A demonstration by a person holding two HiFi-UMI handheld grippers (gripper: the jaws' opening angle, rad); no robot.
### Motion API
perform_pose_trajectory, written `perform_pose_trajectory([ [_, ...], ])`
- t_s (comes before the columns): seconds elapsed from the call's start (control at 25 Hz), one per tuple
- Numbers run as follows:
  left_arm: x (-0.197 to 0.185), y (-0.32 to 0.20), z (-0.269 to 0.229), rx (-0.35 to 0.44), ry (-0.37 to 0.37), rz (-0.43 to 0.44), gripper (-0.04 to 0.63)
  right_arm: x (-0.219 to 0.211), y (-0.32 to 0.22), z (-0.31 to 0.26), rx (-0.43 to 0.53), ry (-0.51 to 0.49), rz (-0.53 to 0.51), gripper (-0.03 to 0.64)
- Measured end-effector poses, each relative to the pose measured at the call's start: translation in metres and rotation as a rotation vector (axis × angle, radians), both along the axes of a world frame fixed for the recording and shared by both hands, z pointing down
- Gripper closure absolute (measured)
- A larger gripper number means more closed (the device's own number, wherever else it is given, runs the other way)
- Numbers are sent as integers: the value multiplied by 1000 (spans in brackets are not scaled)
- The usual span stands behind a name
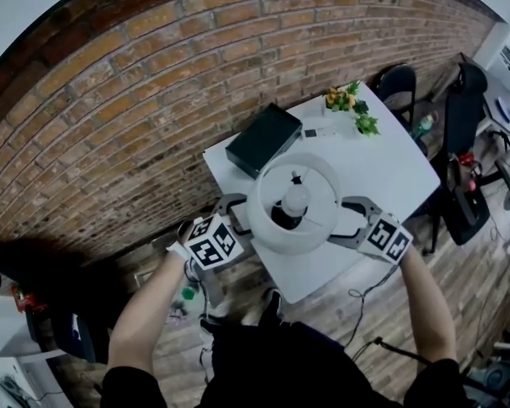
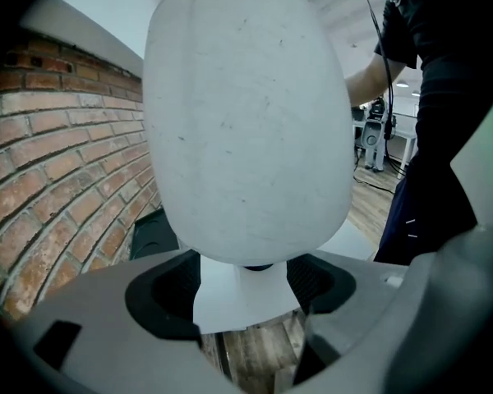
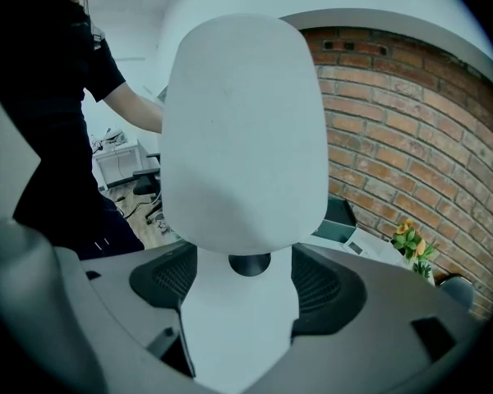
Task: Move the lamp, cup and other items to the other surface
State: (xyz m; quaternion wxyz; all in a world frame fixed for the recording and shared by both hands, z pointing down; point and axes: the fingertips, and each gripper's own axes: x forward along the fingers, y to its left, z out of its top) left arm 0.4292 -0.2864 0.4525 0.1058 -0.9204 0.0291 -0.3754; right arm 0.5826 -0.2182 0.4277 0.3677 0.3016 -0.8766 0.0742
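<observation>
Lamp: white shade pinched between both grippers, over the near corner of the white table; I cannot tell if its base rests there.
Progress: lamp probably mid-transfer; no cup visible; black box and flowers sit at the table's far side.
Left gripper: jaws spread wide, cradling the shade's left flank.
Right gripper: likewise, on the right flank.
Arms: both reach forward, grippers angled down.
</observation>
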Motion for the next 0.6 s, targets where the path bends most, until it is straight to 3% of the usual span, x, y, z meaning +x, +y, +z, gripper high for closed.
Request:
perform_pose_trajectory([
  [0.36, 4, -2, 2, -70, 54, -68, 275, 6, -10, 2, 17, -86, 58, 258],
  [0.6, -16, 18, 17, -107, 38, -109, 273, 9, -8, 15, 3, -116, 97, 258],
])
